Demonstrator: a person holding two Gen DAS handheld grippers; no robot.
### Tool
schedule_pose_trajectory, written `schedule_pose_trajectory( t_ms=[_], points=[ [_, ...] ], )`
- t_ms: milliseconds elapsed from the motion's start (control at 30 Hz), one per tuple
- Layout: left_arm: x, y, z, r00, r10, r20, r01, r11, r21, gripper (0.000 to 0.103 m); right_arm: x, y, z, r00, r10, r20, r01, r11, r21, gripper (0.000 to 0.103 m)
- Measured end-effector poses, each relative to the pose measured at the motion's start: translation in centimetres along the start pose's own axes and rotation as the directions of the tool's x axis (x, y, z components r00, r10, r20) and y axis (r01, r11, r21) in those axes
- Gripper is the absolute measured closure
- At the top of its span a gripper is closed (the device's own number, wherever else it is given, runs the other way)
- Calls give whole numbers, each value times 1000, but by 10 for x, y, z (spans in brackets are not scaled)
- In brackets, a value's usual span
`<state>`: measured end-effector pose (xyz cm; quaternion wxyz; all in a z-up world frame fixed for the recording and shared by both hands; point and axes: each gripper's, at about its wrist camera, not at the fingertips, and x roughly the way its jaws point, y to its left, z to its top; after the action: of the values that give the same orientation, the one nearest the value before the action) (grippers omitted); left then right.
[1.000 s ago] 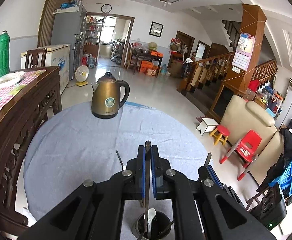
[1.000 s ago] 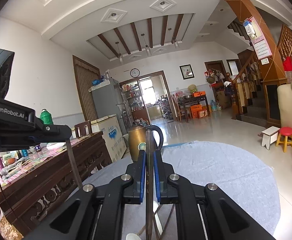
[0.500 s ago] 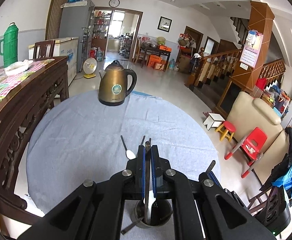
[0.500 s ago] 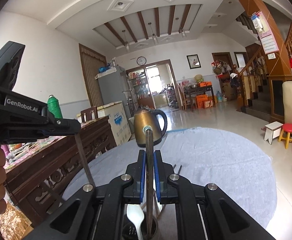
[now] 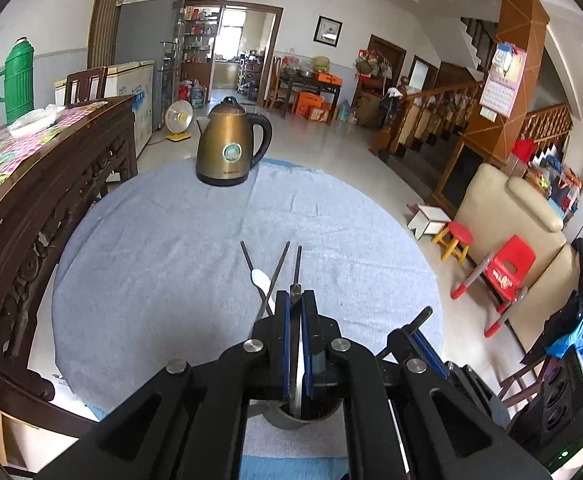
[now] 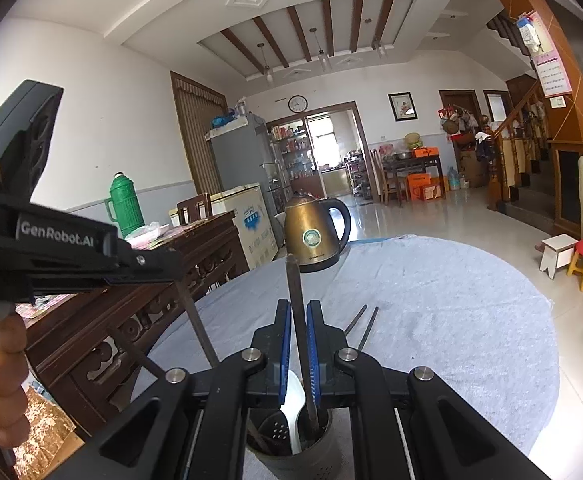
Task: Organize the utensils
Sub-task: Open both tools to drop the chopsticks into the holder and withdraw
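We see a brass-coloured kettle (image 5: pixel 229 148) standing on the blue-grey cloth (image 5: pixel 171 264) toward the upper centre. At far left a green thermos (image 5: pixel 18 80) stands on a dark carved sideboard (image 5: pixel 51 184); a red stool (image 5: pixel 458 240) sits at right.

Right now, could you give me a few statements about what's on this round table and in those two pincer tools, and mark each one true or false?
1. The brass-coloured kettle stands upright at the far edge of the table. True.
2. The right gripper is open and empty. False: it is shut on a dark utensil handle.
3. The utensil holder already has a white spoon in it. True.
4. No utensils lie loose on the blue-grey cloth. False: a few dark sticks lie there.
5. The left gripper grips a slim utensil. True.
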<state>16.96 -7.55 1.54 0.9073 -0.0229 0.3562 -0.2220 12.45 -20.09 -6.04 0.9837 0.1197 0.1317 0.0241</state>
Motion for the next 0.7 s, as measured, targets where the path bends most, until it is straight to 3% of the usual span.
schedule_pose_trajectory(
  t_ms=[100,167,233,300,500,700],
  points=[
    [4,0,-3,999,-20,-42,20,1000,0,97,-2,-1,-1,1000,13,-12,-13,1000,9,94],
    [4,0,-4,998,-38,-58,38,999,-2,94,-4,-3,-1,1000,17,-15,-17,1000,16,88],
    [-2,2,-5,998,-32,-44,33,999,0,83,-4,-4,1,999,31,-26,-30,999,31,60],
    [-12,5,-3,1000,-24,-12,23,1000,-4,55,-9,-7,4,999,35,-7,-35,998,52,40],
    [-46,16,0,995,17,100,-15,1000,-23,42,-21,-24,11,999,20,46,-24,994,107,40],
    [-75,31,-12,976,109,190,-99,993,-59,33,-35,-57,20,997,-36,67,21,978,207,40]
  ],
)
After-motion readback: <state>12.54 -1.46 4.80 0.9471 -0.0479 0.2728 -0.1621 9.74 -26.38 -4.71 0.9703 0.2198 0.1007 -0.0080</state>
